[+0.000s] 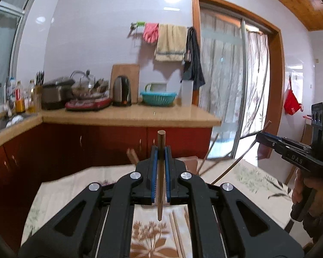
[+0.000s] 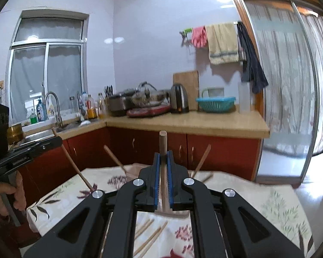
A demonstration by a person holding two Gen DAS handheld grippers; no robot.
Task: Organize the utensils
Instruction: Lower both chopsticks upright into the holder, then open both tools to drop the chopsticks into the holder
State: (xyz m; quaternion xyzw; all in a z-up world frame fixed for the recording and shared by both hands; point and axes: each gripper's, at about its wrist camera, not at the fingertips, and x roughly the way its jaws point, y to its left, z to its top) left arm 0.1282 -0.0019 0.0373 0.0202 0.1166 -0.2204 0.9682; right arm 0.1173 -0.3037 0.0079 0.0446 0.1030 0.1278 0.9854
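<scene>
A kitchen table with a floral cloth (image 1: 247, 178) fills the foreground, seen from two hand-held grippers raised above it.

The left gripper (image 1: 161, 150) is clamped on a dark wooden chopstick (image 1: 160, 172). The stick stands nearly upright between the blue pads, its long axis running from 12 to 6 o'clock, thick end up. The right gripper (image 2: 163, 157) is likewise clamped on a paler wooden chopstick (image 2: 163, 167), also upright.

Straight ahead of both, just past the fingertips at 12 o'clock, sits a brown holder (image 2: 132, 172) near the table's far edge, with more sticks (image 2: 201, 159) fanning out of it at angles. It is blurred and mostly hidden by the grippers, so its opening cannot be made out. Both hands seem about equally near it.

Each held stick already points tip-down, so the coming move likely means carrying it forward over the holder and lowering it. The leaning sticks already there could block the way in.

Loose pale chopsticks (image 2: 148, 238) lie flat on the cloth below the grippers, at 6 o'clock. Beyond the table, a wooden counter (image 1: 129, 116) carries a kettle (image 1: 121, 93) and a teal basket (image 1: 158, 97).
</scene>
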